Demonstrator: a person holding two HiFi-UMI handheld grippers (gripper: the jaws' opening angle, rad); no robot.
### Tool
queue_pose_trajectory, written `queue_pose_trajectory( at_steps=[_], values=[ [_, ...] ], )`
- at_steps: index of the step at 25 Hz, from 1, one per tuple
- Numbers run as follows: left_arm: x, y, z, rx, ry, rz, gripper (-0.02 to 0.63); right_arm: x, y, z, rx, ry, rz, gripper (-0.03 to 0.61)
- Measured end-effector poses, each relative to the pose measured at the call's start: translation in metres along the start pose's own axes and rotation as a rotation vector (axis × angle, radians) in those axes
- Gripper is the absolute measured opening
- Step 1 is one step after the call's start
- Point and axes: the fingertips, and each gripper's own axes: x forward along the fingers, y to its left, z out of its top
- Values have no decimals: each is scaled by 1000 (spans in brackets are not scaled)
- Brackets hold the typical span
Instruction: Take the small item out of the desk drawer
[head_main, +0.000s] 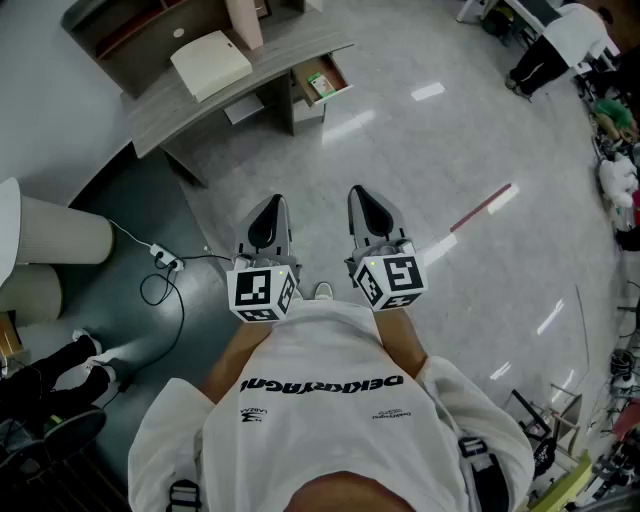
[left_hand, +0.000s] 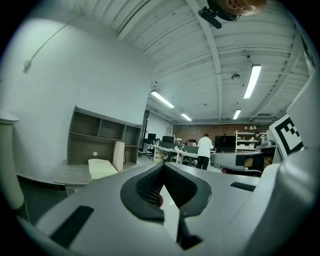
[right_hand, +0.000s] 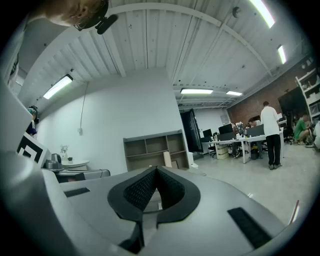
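Person's shirt (head_main: 330, 400) in foreground, left claw (head_main: 268, 212) and right claw (head_main: 366, 205) both closed and empty (held side by side), open drawer (head_main: 322, 82) in counter (head_main: 160, 110) well ahead

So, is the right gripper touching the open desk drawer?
Apart. The head view shows the right gripper held close in front of the person, with floor between it and the open drawer.
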Motion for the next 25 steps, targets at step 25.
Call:
queue_pose_trajectory(
  at_steps=[25],
  values=[
    [69, 5, -36, -44, 45, 27, 15, 58, -52, -28, 47, 45, 32, 31]
  ],
)
